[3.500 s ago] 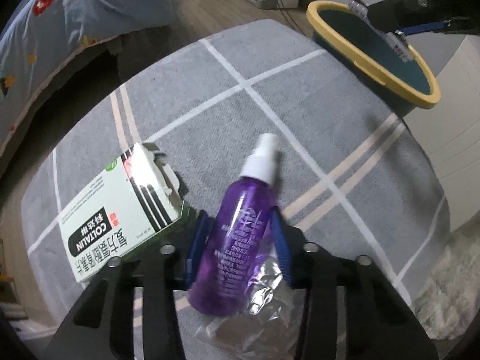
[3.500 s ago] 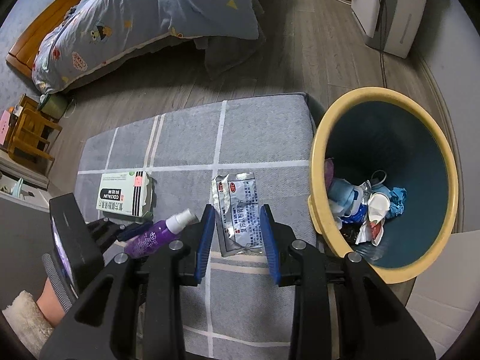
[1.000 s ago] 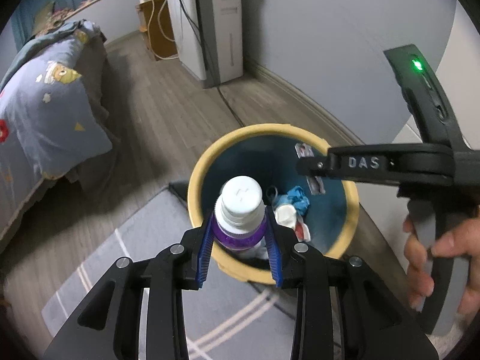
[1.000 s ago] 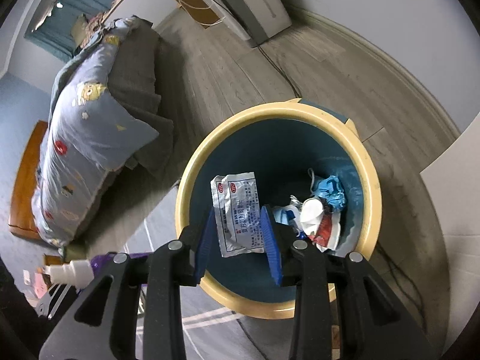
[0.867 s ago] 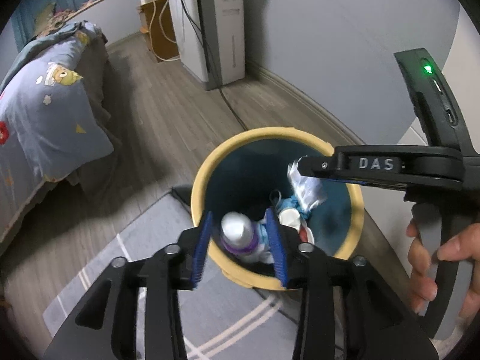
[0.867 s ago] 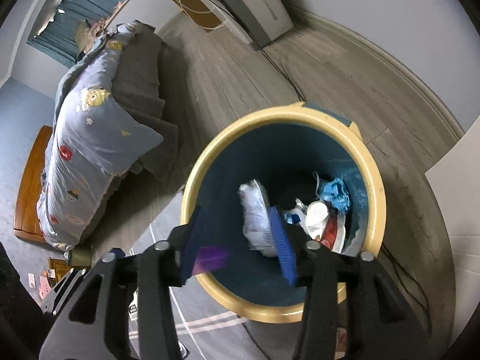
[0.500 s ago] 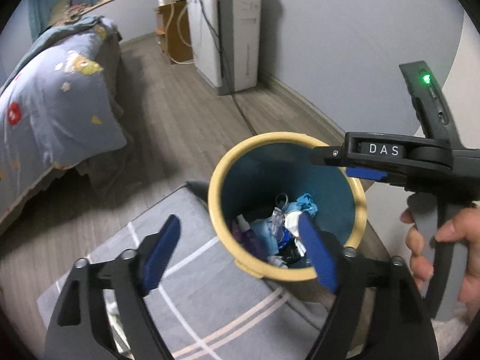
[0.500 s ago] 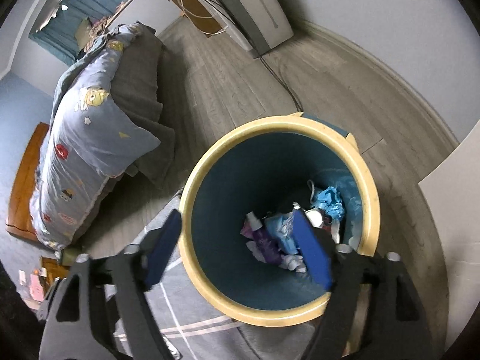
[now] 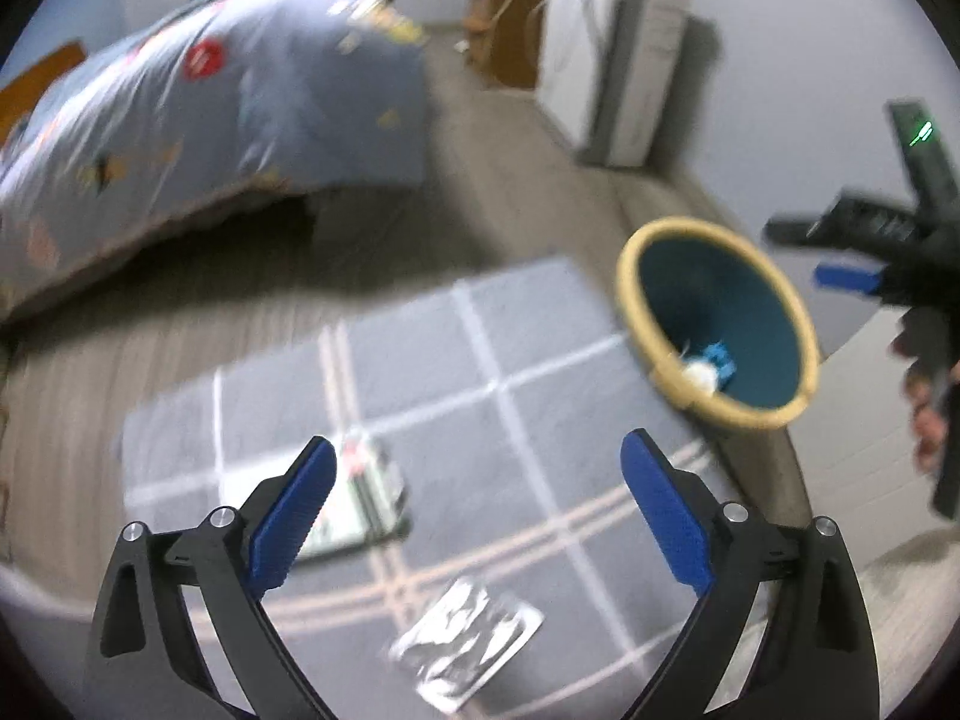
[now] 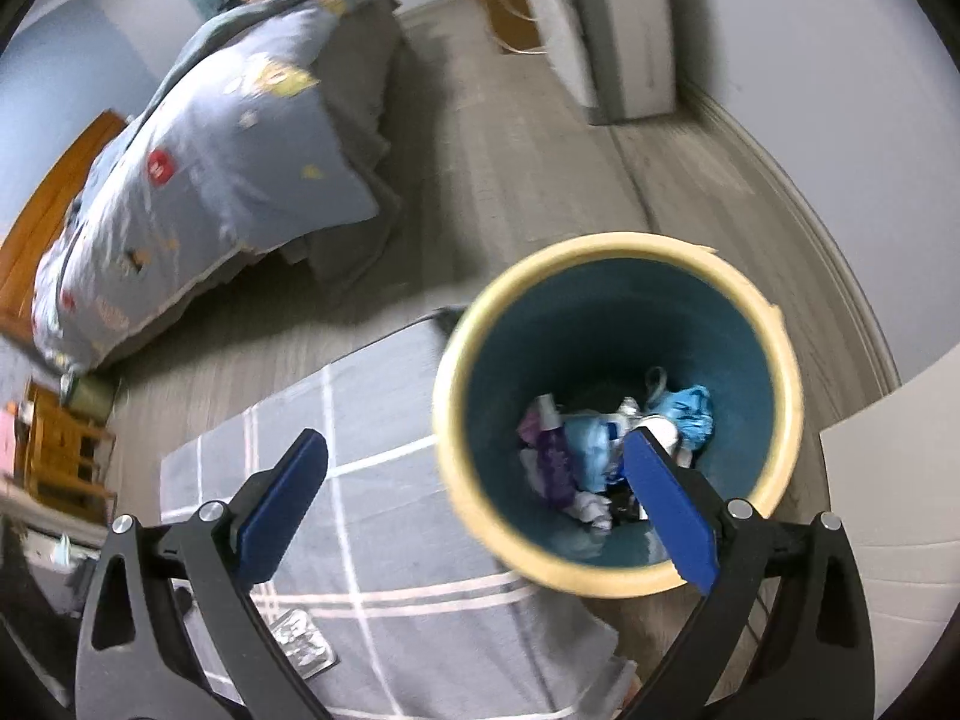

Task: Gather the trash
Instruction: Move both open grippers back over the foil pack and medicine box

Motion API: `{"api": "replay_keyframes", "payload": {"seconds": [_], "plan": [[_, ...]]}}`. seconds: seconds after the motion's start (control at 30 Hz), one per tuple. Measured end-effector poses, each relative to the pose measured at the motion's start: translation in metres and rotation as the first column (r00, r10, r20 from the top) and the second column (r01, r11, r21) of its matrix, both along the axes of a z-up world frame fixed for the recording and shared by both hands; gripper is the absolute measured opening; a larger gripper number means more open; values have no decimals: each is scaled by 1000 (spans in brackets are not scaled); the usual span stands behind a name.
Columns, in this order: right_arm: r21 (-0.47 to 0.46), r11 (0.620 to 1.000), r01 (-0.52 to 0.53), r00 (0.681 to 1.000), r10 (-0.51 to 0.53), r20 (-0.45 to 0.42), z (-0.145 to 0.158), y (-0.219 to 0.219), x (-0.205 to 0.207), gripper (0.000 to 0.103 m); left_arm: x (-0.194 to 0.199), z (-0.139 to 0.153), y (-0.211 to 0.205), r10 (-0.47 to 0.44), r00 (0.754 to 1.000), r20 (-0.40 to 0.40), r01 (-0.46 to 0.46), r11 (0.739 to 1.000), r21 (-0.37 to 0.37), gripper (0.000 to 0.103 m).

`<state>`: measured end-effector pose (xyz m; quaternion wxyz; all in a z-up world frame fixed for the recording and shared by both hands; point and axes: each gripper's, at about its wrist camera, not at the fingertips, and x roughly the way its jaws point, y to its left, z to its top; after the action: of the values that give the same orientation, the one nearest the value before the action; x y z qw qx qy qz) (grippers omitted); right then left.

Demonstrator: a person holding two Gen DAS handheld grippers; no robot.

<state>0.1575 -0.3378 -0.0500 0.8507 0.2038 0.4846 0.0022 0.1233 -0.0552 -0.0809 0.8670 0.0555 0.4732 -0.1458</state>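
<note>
Your left gripper (image 9: 477, 507) hangs above the grey checked rug (image 9: 528, 348) with its blue pads (image 9: 294, 498) spread wide and nothing between them. Below it on the rug lie two pieces of trash: a crumpled silver foil wrapper (image 9: 471, 642) close to the camera, and a white and green carton (image 9: 360, 498) partly hidden behind the left pad, apart from the wrapper. The view is smeared by motion, so the print on both is unreadable.

Your right gripper (image 10: 477, 498) is likewise fully spread and holds nothing. It sits over the near rim of the yellow-rimmed teal bin (image 10: 774, 330), which stands on the wooden floor (image 10: 510, 120) just beside the rug's edge. Inside the bin you can see a heap of trash: a purple spray bottle (image 10: 552, 456) lying on its side, a blue crumpled glove or bag (image 10: 690, 408) and some white scraps (image 10: 591, 507). From this side the foil wrapper (image 10: 303, 642) shows at the lower left, on the rug (image 10: 372, 540), well apart from the bin.

In the left wrist view the bin (image 9: 636, 276) stands to the right of the rug, and your right gripper (image 9: 852, 276) appears beyond it at the frame's edge, blurred.

A bed with a blue patterned quilt (image 9: 210, 96) fills the far side of the room, and a white appliance (image 9: 612, 60) stands against the wall
</note>
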Motion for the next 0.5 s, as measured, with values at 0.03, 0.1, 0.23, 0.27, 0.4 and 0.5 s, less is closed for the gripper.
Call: {"api": "replay_keyframes", "payload": {"seconds": [0.03, 0.1, 0.23, 0.27, 0.4, 0.5], "plan": [[-7, 1000, -19, 1000, 19, -1, 2, 10, 0, 97, -4, -8, 8, 11, 1000, -8, -11, 1000, 9, 95], [-13, 998, -61, 998, 61, -8, 4, 31, -1, 97, -14, -27, 18, 21, 999, -33, -20, 999, 25, 95], [-33, 993, -112, 993, 111, -25, 4, 63, -4, 97, -29, -62, 28, -1, 995, -99, 5, 999, 42, 95], [-38, 992, -120, 993, 119, -26, 4, 68, -5, 97, -33, -71, 28, -17, 993, -114, 22, 999, 41, 95], [-42, 989, -141, 989, 139, -48, 0, 85, -9, 97, -38, -100, 22, -76, 983, -168, 91, 993, 82, 95], [-47, 987, -154, 986, 151, -71, -6, 92, -9, 97, -41, -117, 14, -135, 967, -216, 156, 984, 82, 95]]}}
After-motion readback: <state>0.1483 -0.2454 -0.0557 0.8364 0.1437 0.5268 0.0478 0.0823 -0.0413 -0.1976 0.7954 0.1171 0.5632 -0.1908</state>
